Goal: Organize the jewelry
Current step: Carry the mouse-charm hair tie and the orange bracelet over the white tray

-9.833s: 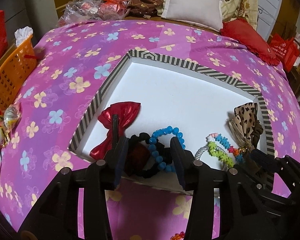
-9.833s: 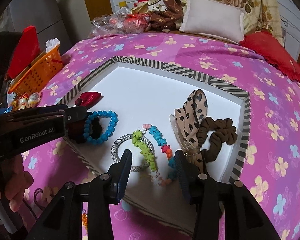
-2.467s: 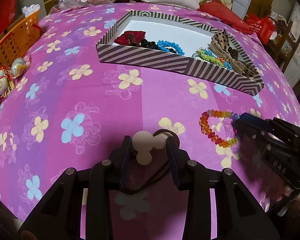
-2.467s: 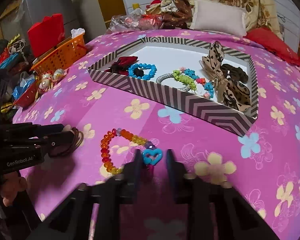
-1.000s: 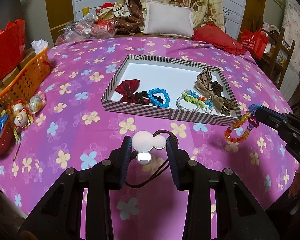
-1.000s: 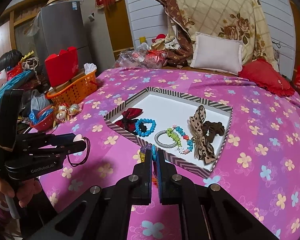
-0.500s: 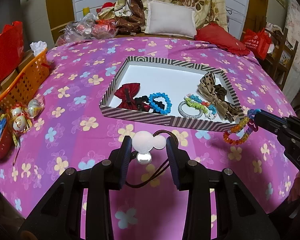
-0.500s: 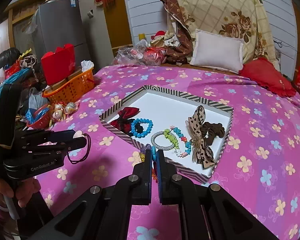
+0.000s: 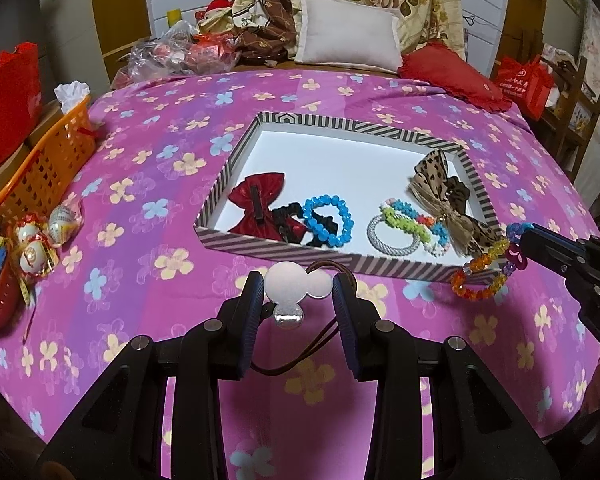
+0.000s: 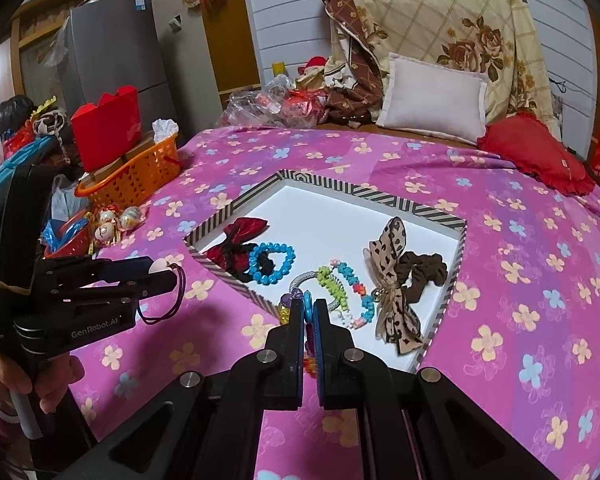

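Observation:
A striped tray with a white floor lies on the pink flowered cloth; it also shows in the right wrist view. In it lie a red bow, a blue bead bracelet, a grey ring, a green bead string and a leopard bow. My left gripper is shut on a white mouse-shaped hair tie with a brown loop, held above the cloth in front of the tray. My right gripper is shut on an orange bead bracelet with a blue heart, held over the tray's near right corner.
An orange basket and wrapped eggs sit at the left edge of the cloth. A white pillow and a red cushion lie at the back. A red bag stands behind the basket.
Both grippers have lifted their pieces off the cloth and moved forward toward the tray. The orange bracelet now hangs at the tray's near right corner.

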### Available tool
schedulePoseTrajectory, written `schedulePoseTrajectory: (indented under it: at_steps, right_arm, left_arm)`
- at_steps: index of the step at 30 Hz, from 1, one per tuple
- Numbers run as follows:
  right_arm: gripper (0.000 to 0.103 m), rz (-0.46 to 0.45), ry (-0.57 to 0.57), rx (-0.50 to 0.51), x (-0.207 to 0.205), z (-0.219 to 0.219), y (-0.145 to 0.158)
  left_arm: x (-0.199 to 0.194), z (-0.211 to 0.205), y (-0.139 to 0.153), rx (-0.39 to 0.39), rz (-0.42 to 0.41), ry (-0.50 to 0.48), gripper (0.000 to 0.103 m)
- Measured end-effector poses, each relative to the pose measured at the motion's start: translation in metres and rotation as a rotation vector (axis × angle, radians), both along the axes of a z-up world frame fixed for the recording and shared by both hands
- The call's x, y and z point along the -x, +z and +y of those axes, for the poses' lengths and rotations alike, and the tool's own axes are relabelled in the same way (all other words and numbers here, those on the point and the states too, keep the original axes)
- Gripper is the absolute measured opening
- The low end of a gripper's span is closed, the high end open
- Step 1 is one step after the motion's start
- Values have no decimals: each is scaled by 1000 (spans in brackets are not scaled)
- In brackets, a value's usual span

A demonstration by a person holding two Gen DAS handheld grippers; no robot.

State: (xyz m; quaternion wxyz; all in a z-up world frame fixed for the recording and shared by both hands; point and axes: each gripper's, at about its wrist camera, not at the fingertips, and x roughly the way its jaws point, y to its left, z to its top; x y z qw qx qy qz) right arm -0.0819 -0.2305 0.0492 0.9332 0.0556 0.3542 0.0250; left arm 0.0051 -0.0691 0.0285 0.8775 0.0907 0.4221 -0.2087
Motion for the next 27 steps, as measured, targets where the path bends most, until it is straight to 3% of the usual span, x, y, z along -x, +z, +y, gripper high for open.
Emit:
schedulePoseTrajectory:
  at_steps: [17,27]
  right_arm:
    - [4,-3,4,-8,-59,-12,14]
    - [4,66,16,-61,-103,-8,-16]
  left_arm:
    - [-62,-27,14,35,22,25,34]
    - [-99,-50,-13,27,90,58,34]
